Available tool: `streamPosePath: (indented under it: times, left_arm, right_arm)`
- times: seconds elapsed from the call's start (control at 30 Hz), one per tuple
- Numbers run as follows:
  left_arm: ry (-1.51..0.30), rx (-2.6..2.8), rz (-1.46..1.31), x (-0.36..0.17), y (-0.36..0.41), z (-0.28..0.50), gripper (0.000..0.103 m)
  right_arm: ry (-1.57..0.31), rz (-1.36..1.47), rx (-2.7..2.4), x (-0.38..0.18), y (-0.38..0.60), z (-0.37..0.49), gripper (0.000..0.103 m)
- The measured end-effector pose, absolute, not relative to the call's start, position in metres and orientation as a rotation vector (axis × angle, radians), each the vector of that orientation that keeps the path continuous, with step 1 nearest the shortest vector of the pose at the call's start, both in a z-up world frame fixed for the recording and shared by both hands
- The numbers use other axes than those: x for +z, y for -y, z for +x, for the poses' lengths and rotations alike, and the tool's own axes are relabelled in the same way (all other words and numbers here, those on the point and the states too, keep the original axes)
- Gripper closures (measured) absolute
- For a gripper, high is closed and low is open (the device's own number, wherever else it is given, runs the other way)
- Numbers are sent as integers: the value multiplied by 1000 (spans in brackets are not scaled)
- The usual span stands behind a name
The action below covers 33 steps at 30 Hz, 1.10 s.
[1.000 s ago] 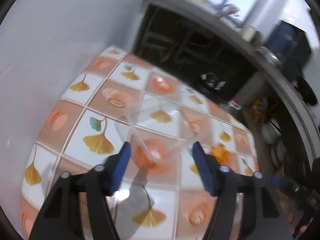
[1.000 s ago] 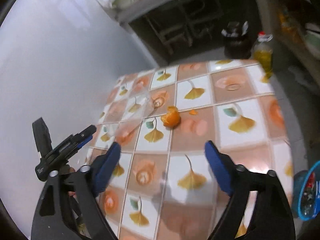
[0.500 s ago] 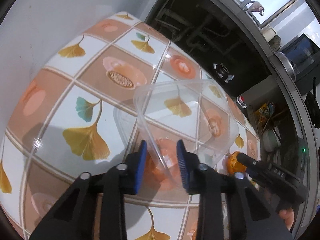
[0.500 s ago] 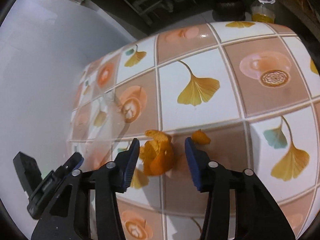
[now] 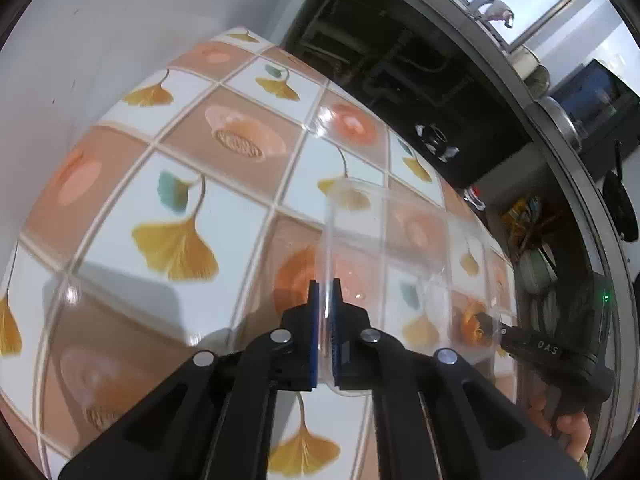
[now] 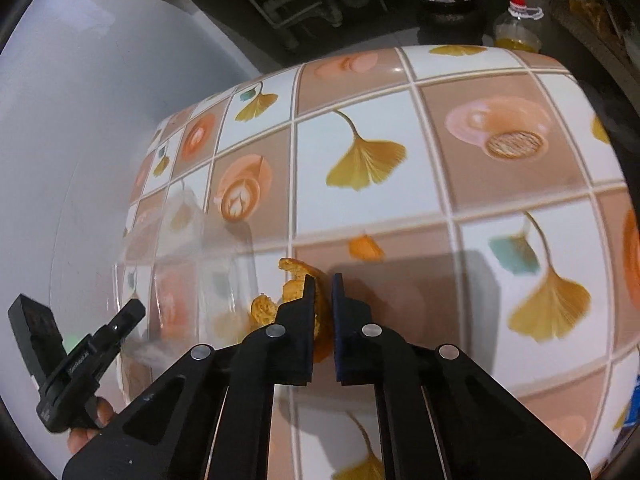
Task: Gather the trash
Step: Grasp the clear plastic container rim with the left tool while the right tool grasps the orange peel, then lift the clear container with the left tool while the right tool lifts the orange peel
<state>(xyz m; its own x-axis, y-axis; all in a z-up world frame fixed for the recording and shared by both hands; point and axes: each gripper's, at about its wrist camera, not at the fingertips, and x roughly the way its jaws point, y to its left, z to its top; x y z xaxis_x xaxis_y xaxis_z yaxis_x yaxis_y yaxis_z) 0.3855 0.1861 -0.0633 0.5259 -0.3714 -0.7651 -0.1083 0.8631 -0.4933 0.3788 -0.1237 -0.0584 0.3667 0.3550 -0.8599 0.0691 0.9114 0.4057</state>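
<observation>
the left tongs (image 5: 325,292), wide a second ago, now pinch the clear plastic box (image 5: 400,264) by its rim. the right tongs (image 6: 323,286) are closing on the orange peel (image 6: 296,300) on the tiled surface (image 6: 440,160), maybe already squeezing it.

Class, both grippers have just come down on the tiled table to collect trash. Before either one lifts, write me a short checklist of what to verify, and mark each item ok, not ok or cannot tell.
1. Left gripper has the rim of the clear plastic container between its pads: ok.
2. Right gripper has the orange peel between its pads, jaws closing: ok.
3. All the peel is caught: not ok; a small orange scrap lies apart on the tablecloth.
4. Container empty: cannot tell, it is see-through and blurred.
5. Grippers clear of each other: ok, side by side, apart.
6. Somewhere to drop the trash: cannot tell, no bin in view.
</observation>
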Motion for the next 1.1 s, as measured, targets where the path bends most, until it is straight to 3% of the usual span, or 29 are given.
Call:
streamPosePath:
  times: [0.43,0.67,0.97,1.1]
  left_arm:
    - [-1045,-340,-516,-49,-172,235,100]
    - [-1078,-311,-502,-55,-168,149,99]
    - [-1102,-288,-403,-58,-156,127,97]
    - [-1102,-291,-365,-59,-152,132,90]
  right_arm:
    - [-1112,331,270,-23,172,199,97]
    - [-1104,267,264,-38,152,131,97]
    - [-1108,208,243,-54,136,108,92]
    - [-1100,183,239,-51,132,103,84]
